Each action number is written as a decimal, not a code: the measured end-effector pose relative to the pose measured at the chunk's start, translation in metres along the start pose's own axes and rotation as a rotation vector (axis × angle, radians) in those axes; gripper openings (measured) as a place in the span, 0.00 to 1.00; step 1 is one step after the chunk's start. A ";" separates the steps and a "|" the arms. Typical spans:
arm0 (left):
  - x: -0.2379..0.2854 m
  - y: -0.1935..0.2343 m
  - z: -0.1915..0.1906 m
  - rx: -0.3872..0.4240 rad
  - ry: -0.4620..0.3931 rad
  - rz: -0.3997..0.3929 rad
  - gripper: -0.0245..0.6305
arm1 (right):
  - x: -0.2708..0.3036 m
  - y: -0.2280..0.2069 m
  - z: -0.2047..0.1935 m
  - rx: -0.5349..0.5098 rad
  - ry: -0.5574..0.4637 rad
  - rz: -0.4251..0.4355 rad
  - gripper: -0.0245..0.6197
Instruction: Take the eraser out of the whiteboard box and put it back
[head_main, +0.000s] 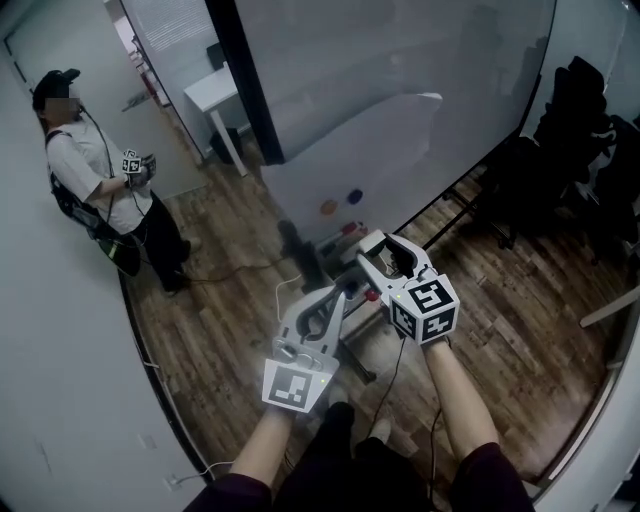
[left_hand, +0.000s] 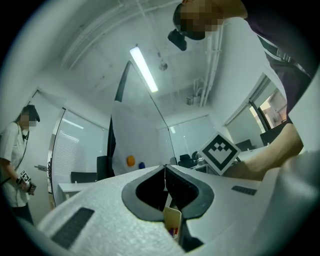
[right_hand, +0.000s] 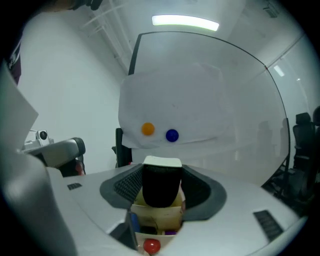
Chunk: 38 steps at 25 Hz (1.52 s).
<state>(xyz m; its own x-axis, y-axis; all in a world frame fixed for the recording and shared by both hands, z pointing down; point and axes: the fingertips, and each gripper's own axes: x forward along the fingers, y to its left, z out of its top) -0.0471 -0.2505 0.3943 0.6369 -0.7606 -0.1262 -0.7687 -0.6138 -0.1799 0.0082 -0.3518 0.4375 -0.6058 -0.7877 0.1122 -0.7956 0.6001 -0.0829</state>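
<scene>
Two fingers of the right gripper (right_hand: 161, 172) clamp the eraser (right_hand: 161, 190) just above the box (right_hand: 159, 216); the left gripper (left_hand: 165, 175), near the box, has its fingers pressed together, empty. Lowered off-centre, the eraser could catch the box's rim and tip it.

I am counting two grippers, the left gripper (head_main: 340, 290) and the right gripper (head_main: 376, 248), one eraser (right_hand: 161, 187), and one box (right_hand: 155, 217). I am also counting one whiteboard (right_hand: 210, 100) at twelve o'clock bearing two magnets, an orange magnet (right_hand: 147, 129) and a blue magnet (right_hand: 172, 135), and one person (head_main: 95, 175) at ten o'clock.
</scene>
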 end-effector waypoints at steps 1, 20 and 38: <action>-0.001 -0.002 0.001 -0.001 0.000 0.001 0.05 | -0.007 0.001 0.005 0.001 -0.021 -0.002 0.40; -0.019 -0.042 0.035 0.036 -0.025 -0.015 0.05 | -0.133 0.029 0.074 -0.015 -0.303 -0.068 0.40; -0.052 -0.079 0.072 0.063 -0.082 0.020 0.04 | -0.195 0.054 0.091 -0.055 -0.373 -0.058 0.39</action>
<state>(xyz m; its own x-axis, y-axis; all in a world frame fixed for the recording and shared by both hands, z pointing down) -0.0158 -0.1471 0.3447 0.6265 -0.7508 -0.2093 -0.7774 -0.5826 -0.2372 0.0833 -0.1782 0.3214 -0.5271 -0.8110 -0.2539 -0.8334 0.5517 -0.0321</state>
